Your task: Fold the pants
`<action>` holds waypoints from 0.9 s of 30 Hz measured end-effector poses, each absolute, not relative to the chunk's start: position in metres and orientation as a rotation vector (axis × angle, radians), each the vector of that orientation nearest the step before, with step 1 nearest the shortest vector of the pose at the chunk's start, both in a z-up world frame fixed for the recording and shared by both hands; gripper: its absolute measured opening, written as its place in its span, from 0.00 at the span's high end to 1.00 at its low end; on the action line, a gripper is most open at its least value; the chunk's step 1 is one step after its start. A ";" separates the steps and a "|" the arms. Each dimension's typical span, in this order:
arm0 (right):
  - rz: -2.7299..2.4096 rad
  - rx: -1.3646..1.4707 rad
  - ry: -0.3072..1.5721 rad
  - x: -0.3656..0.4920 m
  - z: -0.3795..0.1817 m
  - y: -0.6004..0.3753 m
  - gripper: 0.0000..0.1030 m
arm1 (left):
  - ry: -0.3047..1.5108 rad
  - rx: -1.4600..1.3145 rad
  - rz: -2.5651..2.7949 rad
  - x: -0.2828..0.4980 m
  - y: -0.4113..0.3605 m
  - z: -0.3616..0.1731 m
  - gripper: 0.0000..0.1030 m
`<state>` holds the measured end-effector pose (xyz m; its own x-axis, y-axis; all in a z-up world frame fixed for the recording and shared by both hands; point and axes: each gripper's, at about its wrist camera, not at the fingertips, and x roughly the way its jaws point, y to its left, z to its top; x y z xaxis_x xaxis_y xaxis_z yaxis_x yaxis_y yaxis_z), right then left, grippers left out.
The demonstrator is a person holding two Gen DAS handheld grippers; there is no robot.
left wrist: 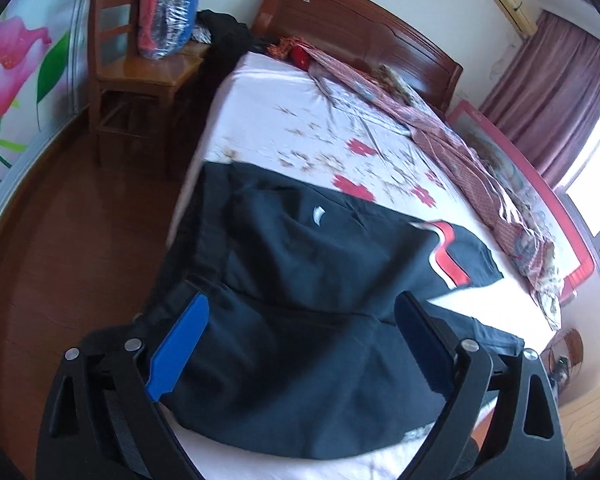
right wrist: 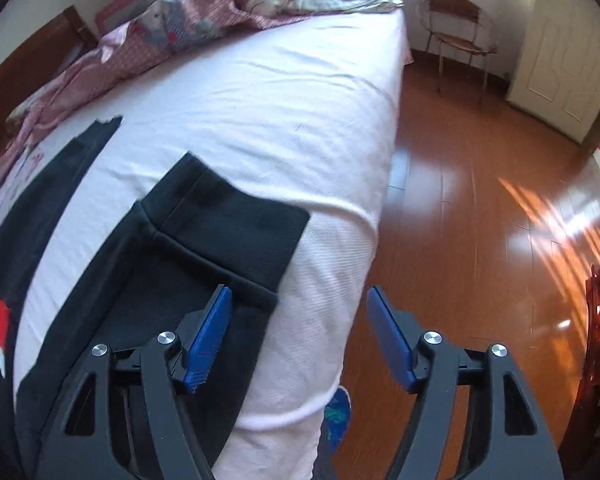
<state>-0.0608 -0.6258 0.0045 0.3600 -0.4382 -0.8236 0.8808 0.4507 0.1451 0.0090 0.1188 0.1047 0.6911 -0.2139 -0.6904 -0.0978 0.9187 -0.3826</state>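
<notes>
Pants (left wrist: 300, 280) lay spread on the bed (right wrist: 260, 100) for folding; both hand-held grippers, left (left wrist: 300, 312) and right (right wrist: 300, 300), were spread wide, holding nothing.

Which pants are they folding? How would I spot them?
Find the big bed with the white sheet. The pants lie spread across its near part, between the open left gripper fingers. They are black with a red-and-white stripe, unlike the pink flowery blanket behind.
</notes>
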 end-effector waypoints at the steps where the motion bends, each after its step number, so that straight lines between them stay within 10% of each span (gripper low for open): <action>1: -0.937 0.685 0.757 -0.070 0.012 -0.623 0.33 | 0.802 -0.423 -0.060 0.015 0.132 0.105 0.04; 27: -0.352 0.495 1.025 0.043 0.057 -0.373 0.33 | 0.844 -0.208 -0.578 0.244 0.227 -0.014 0.10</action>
